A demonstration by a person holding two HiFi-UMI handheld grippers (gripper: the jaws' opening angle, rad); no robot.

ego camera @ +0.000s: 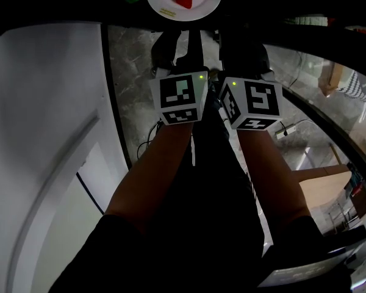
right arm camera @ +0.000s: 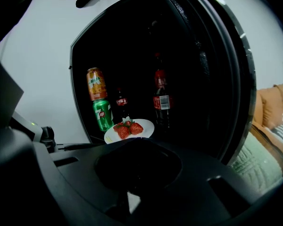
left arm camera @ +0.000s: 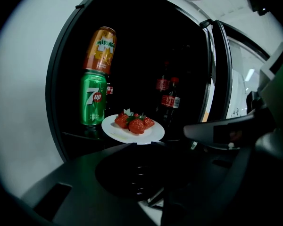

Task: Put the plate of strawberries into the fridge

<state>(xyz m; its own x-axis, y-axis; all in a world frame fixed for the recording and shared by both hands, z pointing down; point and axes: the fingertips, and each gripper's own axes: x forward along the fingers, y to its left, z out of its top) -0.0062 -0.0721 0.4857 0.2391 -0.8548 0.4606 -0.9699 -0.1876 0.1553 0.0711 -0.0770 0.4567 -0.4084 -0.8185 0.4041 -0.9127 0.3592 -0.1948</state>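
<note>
Holding strawberries [left arm camera: 134, 123], the plate [left arm camera: 111, 129] sits in the fridge [left arm camera: 56, 102], with a green can [left arm camera: 93, 99] just left of it and cola bottles [left arm camera: 170, 98] behind it. The left gripper [ego camera: 174, 47] and right gripper [ego camera: 244, 54] hang short of it; whether they are clenched or released cannot be told.

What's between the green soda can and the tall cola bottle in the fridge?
In the right gripper view, a small cola bottle stands between the green soda can and the tall cola bottle, with the plate of strawberries just in front.

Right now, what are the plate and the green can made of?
The plate looks like glossy white ceramic, maybe plastic: smooth, shiny rim. The green can looks like printed metal, probably aluminium: a bright sheen runs down its side.
</note>
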